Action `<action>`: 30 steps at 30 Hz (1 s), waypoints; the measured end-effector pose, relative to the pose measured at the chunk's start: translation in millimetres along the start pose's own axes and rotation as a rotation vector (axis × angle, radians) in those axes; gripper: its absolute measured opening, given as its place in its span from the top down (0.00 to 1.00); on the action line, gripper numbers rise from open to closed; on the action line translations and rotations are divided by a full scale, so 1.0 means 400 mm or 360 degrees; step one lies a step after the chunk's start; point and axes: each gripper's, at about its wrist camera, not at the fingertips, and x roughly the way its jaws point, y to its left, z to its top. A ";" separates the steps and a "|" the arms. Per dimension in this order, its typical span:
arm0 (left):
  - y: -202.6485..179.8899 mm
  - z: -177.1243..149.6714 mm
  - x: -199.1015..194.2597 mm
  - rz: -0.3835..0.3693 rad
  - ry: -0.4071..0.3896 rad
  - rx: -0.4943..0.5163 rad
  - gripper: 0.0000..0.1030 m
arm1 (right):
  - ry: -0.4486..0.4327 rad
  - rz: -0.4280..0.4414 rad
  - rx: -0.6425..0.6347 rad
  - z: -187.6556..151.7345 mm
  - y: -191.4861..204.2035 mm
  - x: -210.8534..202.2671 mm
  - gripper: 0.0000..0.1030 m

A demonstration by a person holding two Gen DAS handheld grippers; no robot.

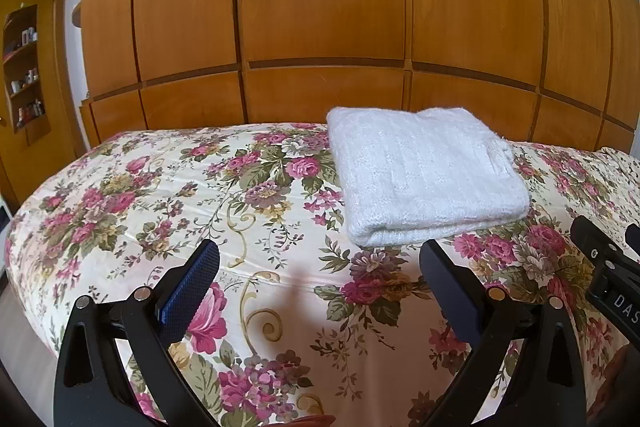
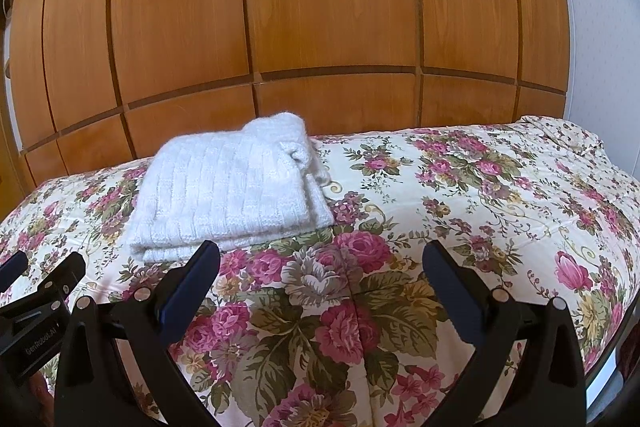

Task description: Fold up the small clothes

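- Wooden wardrobe (image 1: 320, 7) behind bed, floral bedspread (image 1: 160, 195) on top.
- I see white knit garment (image 1: 424, 175) folded flat on the bedspread, far side.
- My left gripper (image 1: 320, 259) fingers wide apart, holding nothing, near the garment.
- My right gripper (image 2: 320, 259) same: spread, empty, garment ahead-left.
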 end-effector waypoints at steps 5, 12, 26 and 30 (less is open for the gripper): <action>0.000 0.000 0.001 -0.0003 0.0005 -0.0001 0.04 | 0.0000 0.0005 -0.0001 -0.003 0.001 0.001 0.02; 0.004 -0.003 0.005 -0.0005 0.0019 -0.0003 0.04 | 0.0005 0.0005 -0.0001 -0.005 0.000 0.001 0.02; 0.008 -0.003 0.011 -0.0089 0.0066 -0.0046 0.04 | 0.0026 0.0007 -0.0003 -0.007 -0.002 0.008 0.02; 0.002 -0.004 0.006 -0.0105 0.0054 -0.0029 0.04 | 0.0035 0.0007 0.0001 -0.009 -0.003 0.013 0.02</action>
